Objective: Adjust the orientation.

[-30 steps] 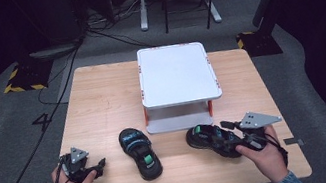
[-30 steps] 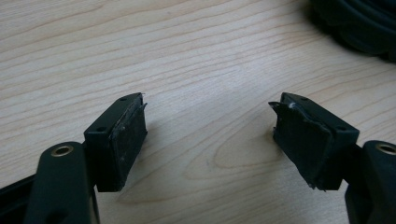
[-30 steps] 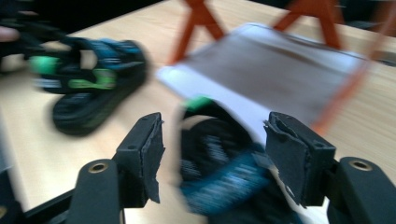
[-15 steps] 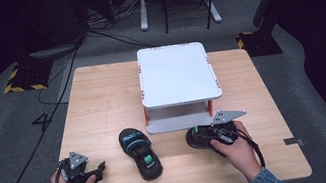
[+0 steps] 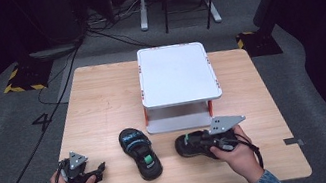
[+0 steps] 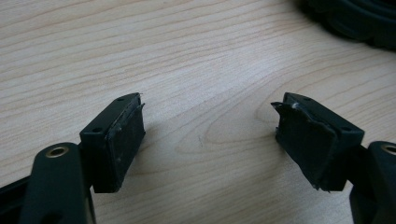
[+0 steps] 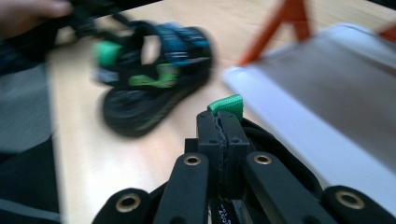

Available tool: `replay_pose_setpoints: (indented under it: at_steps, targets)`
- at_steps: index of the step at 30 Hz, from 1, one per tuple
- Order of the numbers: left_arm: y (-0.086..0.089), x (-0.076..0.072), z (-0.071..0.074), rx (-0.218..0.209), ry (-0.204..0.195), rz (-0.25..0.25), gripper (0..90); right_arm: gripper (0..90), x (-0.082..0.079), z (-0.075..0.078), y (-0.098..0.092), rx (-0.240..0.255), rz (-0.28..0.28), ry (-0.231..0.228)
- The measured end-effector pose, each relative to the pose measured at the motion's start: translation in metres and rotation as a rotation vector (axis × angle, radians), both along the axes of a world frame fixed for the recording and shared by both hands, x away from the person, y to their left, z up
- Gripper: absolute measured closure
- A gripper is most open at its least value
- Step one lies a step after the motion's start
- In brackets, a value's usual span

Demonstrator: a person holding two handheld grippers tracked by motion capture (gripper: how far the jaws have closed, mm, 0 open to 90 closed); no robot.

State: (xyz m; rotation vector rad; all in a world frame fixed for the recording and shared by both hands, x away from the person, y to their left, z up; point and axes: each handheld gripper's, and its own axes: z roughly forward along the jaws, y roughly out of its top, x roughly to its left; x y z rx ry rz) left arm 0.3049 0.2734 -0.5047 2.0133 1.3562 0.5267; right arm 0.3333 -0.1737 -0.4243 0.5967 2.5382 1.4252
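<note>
Two black sandals with blue and green trim lie on the wooden table (image 5: 103,107). The left sandal (image 5: 140,152) lies near the front middle and is blurred in the right gripper view (image 7: 149,84). The right sandal (image 5: 188,145) lies in front of the shelf. My right gripper (image 5: 201,141) (image 7: 223,126) has just been closing and is shut on this sandal's black strap, right below its green pull tab (image 7: 226,105). My left gripper (image 5: 99,169) (image 6: 208,140) rests low over the table at the front left, open, with bare wood between its pads.
A white two-level shelf (image 5: 175,74) with orange legs stands at the middle back of the table, its lower board (image 7: 327,93) close beside the right sandal. The left sandal's sole edge (image 6: 359,23) lies just beyond my left gripper. Dark floor, cables and chair legs surround the table.
My right hand slid left from the table's right side onto the right sandal, and its jaws closed on the strap. The left hand and left sandal stayed put.
</note>
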Motion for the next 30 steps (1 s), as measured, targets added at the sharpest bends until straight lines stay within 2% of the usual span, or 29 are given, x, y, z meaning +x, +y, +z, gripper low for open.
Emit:
replay_pose_setpoints:
  at_steps: [1,2,3,5,6,8,10,12,13,14,15,16,17,19,21,24,26,27,30]
  targets:
    - [0.0,0.0,0.0,0.0,0.0,0.0,22.9,90.0,-0.004,0.002,0.002,0.044,0.058,0.021]
    - [0.0,0.001,0.0,0.001,-0.001,-0.002,22.8,90.0,-0.008,0.004,0.005,0.051,0.117,0.038]
    - [0.0,0.001,0.0,0.0,-0.001,0.001,22.6,90.0,-0.012,0.006,0.007,0.035,0.145,0.039]
    - [-0.001,0.003,0.0,0.003,-0.001,-0.005,22.2,90.0,-0.02,0.01,0.008,-0.003,0.158,0.018]
    - [-0.001,0.004,0.0,0.005,0.0,-0.001,21.9,90.0,-0.021,0.011,0.007,0.005,0.154,0.022]
    - [-0.002,0.005,0.0,0.006,-0.001,-0.007,21.6,90.0,-0.021,0.012,0.003,0.006,0.121,0.017]
    - [-0.003,0.006,0.0,0.001,0.0,-0.006,21.6,88.5,-0.018,0.011,-0.007,0.01,0.045,0.026]
    - [-0.003,0.007,0.0,0.006,0.0,-0.014,21.4,72.1,-0.014,0.011,-0.017,0.024,-0.051,0.034]
    - [-0.003,0.007,0.0,0.006,0.002,-0.013,21.3,65.5,-0.012,0.01,-0.025,0.032,-0.125,0.039]
    - [-0.003,0.007,0.0,0.006,-0.001,-0.008,21.3,64.1,-0.01,0.009,-0.029,0.027,-0.161,0.043]
    - [-0.003,0.008,0.0,0.006,-0.001,-0.009,21.2,58.9,-0.008,0.007,-0.036,0.013,-0.211,0.056]
    - [-0.004,0.008,0.0,0.001,0.001,-0.005,21.1,52.9,-0.007,0.005,-0.039,0.006,-0.246,0.073]
    - [-0.004,0.009,0.0,0.008,-0.002,-0.011,21.0,51.0,-0.005,0.002,-0.042,0.005,-0.272,0.106]
    - [-0.004,0.009,0.0,0.007,0.0,-0.01,20.9,48.2,-0.005,-0.004,-0.042,0.01,-0.29,0.136]
    - [-0.005,0.01,0.0,0.008,-0.002,-0.012,20.9,43.3,-0.004,-0.011,-0.037,-0.025,-0.316,0.155]
    - [-0.006,0.01,0.0,0.005,0.001,-0.009,20.9,43.9,-0.004,-0.02,-0.03,-0.062,-0.339,0.169]
    - [-0.006,0.01,0.0,0.004,0.0,-0.009,20.9,54.0,-0.003,-0.025,-0.028,-0.065,-0.337,0.189]
    - [-0.005,0.01,0.0,0.005,-0.001,-0.01,20.9,55.9,-0.003,-0.026,-0.027,-0.05,-0.327,0.209]
    - [-0.005,0.01,0.0,0.005,-0.001,-0.01,20.8,63.4,-0.003,-0.025,-0.027,-0.069,-0.326,0.183]
